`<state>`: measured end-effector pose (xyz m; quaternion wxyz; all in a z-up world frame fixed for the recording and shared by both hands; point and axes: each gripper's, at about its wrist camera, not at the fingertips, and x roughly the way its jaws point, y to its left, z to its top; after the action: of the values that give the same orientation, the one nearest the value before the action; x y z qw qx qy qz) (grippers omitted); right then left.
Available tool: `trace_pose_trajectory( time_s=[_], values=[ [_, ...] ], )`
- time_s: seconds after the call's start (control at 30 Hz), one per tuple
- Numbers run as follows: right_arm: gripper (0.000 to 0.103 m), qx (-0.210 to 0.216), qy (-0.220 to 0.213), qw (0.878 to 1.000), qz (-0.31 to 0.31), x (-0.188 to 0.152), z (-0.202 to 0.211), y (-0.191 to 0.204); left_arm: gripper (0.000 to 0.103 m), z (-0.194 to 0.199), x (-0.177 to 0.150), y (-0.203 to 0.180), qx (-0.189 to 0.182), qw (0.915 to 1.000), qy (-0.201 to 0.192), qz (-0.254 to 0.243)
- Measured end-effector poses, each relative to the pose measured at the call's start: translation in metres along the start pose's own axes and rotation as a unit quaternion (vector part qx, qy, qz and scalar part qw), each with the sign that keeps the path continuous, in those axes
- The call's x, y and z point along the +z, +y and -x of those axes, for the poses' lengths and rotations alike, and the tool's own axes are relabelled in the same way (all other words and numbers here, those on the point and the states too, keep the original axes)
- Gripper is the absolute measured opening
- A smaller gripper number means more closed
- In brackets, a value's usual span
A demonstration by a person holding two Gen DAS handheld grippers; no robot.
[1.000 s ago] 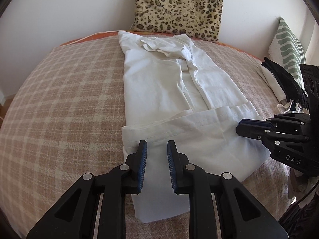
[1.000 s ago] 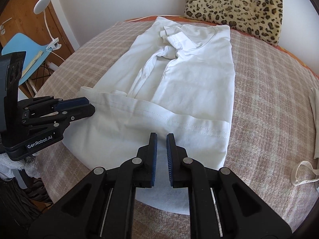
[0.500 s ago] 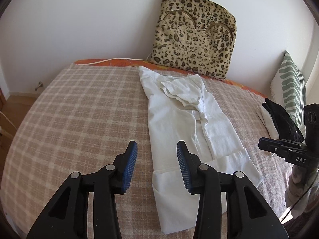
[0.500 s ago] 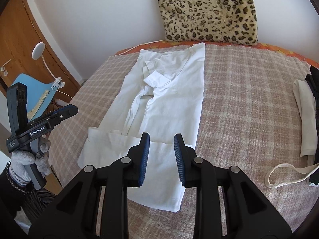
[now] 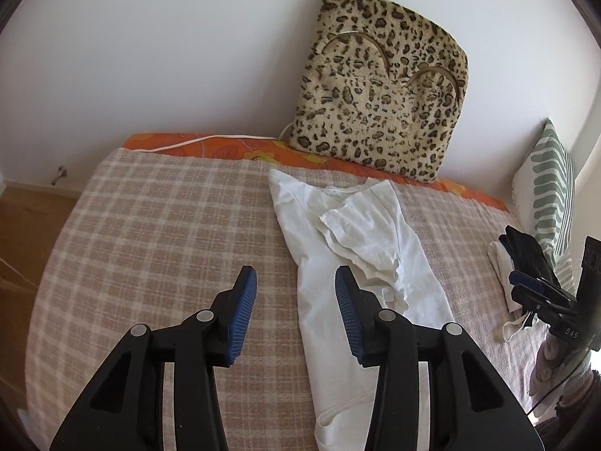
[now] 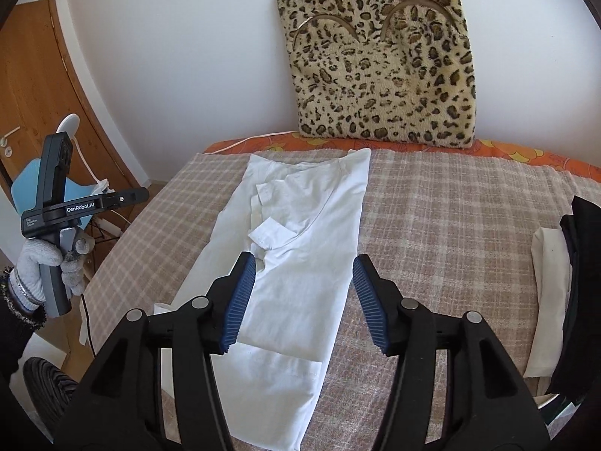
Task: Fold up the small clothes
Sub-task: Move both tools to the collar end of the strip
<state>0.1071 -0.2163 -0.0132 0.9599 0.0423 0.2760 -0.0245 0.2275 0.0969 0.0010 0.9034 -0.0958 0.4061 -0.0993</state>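
Observation:
A white shirt (image 5: pixel 353 233) lies lengthwise on the checked bedspread (image 5: pixel 169 233), sleeves folded in, its near end doubled over. My left gripper (image 5: pixel 296 274) hangs above the shirt's left edge, jaws apart, nothing between them. In the right wrist view the shirt (image 6: pixel 311 206) runs from the near edge toward the cushion. My right gripper (image 6: pixel 305 263) is raised over it, jaws opening, and holds nothing. The left gripper (image 6: pixel 142 195) shows at the left in a gloved hand (image 6: pixel 37 259); the right gripper (image 5: pixel 526 282) shows at the right edge of the left wrist view.
A leopard-print cushion (image 6: pixel 379 60) leans on the wall at the bed's head. A green striped pillow (image 5: pixel 552 188) and a pile of black and cream clothes (image 6: pixel 563 282) lie at the right. A wooden door (image 6: pixel 33 86) and a blue chair (image 6: pixel 26 188) stand left.
Both grippers let go of the shirt's doubled near end, opened, and rose and drew back from it. The shirt stays folded on the bed.

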Motion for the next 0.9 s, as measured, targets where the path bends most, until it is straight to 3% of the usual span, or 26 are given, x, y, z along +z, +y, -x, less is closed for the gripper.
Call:
trace_pose_trajectory(
  time_s=[0.2,0.47,0.9],
  values=[
    [0.059,0.015,0.035,0.999,-0.005,0.042,-0.027,-0.027,0.042,-0.037,0.034,0.015,-0.018,0.9993,0.017,0.026],
    [0.059,0.039,0.079,0.994,-0.067,0.082,-0.095,-0.076,0.046,-0.1,0.057,0.027,-0.037,0.9972,0.047,0.045],
    [0.056,0.074,0.125,0.985,-0.089,0.099,-0.2,-0.102,0.047,-0.185,0.066,0.045,-0.043,0.9928,0.087,0.071]
  ],
)
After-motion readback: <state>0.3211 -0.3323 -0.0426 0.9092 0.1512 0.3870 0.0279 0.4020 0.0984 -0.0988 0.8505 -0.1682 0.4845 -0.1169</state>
